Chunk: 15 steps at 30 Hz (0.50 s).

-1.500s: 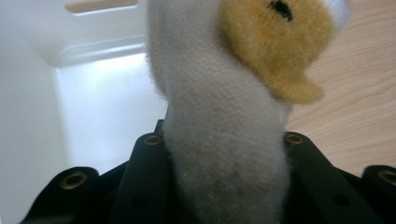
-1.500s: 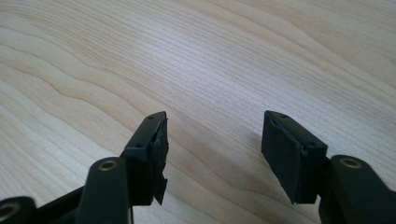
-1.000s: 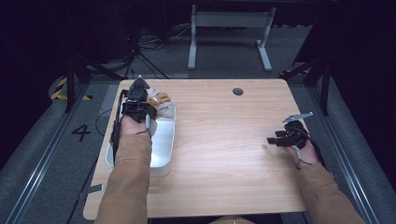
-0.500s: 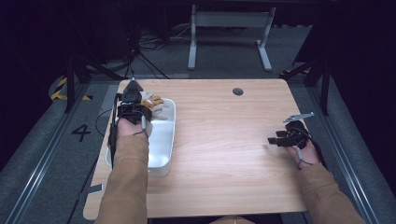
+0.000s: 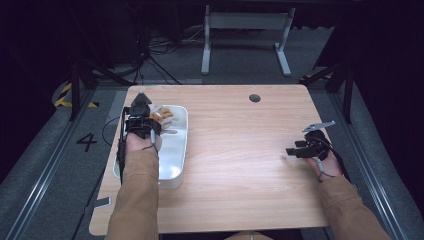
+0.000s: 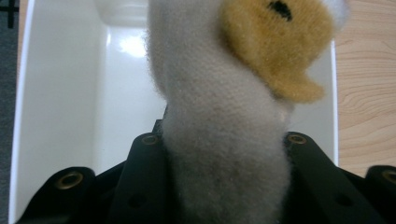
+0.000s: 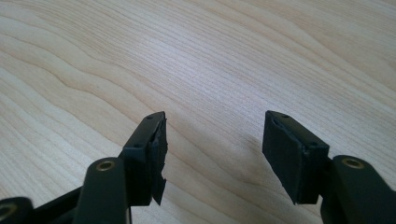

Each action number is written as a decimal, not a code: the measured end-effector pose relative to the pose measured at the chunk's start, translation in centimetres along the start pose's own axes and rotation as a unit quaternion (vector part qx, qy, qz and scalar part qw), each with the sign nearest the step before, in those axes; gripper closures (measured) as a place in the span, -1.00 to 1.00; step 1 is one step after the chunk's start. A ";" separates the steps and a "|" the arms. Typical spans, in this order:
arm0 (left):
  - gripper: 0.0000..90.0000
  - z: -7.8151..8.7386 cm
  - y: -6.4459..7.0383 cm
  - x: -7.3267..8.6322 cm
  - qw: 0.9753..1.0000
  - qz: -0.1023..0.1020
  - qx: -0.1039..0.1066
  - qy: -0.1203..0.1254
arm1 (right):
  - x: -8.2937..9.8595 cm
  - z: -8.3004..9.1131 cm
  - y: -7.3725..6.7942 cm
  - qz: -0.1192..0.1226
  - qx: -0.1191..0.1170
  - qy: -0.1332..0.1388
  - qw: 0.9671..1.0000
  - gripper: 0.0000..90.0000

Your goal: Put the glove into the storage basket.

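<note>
Broadly, the wooden table (image 5: 240,150) carries a white bin (image 5: 175,150) along its left side. Over the bin's far end, the left gripper (image 6: 224,154) is clenched around a plush toy (image 6: 219,140), grey-white with an orange-yellow patch, which hangs above the bin's bare floor. Well apart, the right gripper (image 7: 212,154) rests low over bare wood, jaws spread with nothing between them. Risk, as I judge it: the soft plush could squeeze out of the grip and land outside the bin.
</note>
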<state>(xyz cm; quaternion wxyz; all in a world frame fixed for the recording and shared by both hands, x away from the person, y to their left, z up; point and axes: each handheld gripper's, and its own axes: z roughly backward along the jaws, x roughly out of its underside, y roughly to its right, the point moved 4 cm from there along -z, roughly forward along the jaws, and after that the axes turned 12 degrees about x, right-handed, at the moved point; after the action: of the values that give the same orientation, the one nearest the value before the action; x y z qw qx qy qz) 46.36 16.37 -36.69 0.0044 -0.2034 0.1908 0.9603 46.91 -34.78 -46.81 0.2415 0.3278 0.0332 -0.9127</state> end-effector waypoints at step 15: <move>0.50 -2.0 -1.7 1.5 1.000 0.018 0.001 -0.010 | 0.1 -0.2 0.0 0.005 0.003 -0.005 1.000 -0.10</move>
<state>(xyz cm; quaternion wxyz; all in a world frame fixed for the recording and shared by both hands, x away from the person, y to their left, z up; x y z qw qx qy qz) 45.85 17.11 -39.56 -0.0107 -0.1907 0.1955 0.9619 46.96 -34.75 -47.08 0.2451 0.3245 0.0283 -0.9132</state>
